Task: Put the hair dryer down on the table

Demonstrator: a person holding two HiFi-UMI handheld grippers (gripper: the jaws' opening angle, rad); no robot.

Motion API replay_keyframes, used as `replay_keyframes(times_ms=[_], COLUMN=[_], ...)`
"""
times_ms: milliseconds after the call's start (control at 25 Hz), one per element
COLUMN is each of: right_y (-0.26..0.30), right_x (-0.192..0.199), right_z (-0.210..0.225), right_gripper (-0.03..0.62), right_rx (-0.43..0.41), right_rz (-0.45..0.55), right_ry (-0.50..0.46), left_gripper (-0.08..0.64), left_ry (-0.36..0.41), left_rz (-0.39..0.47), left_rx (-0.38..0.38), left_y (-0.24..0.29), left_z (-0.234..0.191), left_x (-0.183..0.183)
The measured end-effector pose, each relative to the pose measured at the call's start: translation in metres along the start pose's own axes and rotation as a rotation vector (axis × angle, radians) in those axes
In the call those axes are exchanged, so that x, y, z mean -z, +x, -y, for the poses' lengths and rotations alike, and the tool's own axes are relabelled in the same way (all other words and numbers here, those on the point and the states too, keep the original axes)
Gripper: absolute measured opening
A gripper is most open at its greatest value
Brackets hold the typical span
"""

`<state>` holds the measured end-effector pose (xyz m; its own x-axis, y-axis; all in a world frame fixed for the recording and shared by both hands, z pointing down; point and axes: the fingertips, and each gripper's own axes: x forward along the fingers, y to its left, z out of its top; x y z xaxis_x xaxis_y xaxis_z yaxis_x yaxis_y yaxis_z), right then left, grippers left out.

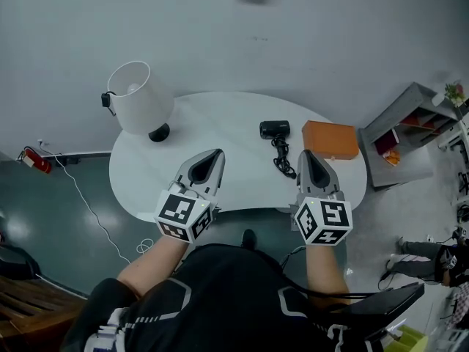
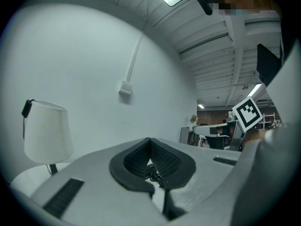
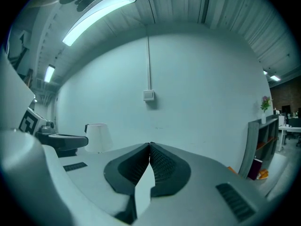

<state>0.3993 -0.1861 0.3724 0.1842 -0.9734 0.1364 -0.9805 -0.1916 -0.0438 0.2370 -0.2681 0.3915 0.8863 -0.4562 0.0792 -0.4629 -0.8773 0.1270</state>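
Note:
The black hair dryer (image 1: 275,129) lies on the white table (image 1: 220,119) right of centre, with its dark cord (image 1: 283,158) trailing toward the front edge. No gripper touches it. My left gripper (image 1: 217,154) hovers over the table's front left; its jaws meet at the tips (image 2: 150,139) with nothing between them. My right gripper (image 1: 305,154) hangs just in front of and to the right of the cord, jaws pressed together (image 3: 149,145) and empty. Both grippers point toward the far wall.
A white-shaded lamp (image 1: 138,97) stands at the table's back left. An orange box (image 1: 330,139) lies to the right of the hair dryer. A grey shelf unit (image 1: 407,127) stands past the table's right end. A white cable (image 1: 88,204) runs across the floor at left.

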Motion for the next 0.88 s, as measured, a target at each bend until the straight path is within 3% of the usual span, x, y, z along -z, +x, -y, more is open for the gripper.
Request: replay_keyframes(times_ms=[880], right_y=[-0.0078], right_x=[-0.0039], right_z=[-0.0009], right_gripper=[0.025], right_rx=[0.034], right_rz=[0.021], right_ry=[-0.006], left_gripper=[0.006], left_ry=[-0.004], left_rz=[0.0], left_rx=[0.015], left_y=[-0.0044], left_z=[0.0008], left_x=[-0.0041])
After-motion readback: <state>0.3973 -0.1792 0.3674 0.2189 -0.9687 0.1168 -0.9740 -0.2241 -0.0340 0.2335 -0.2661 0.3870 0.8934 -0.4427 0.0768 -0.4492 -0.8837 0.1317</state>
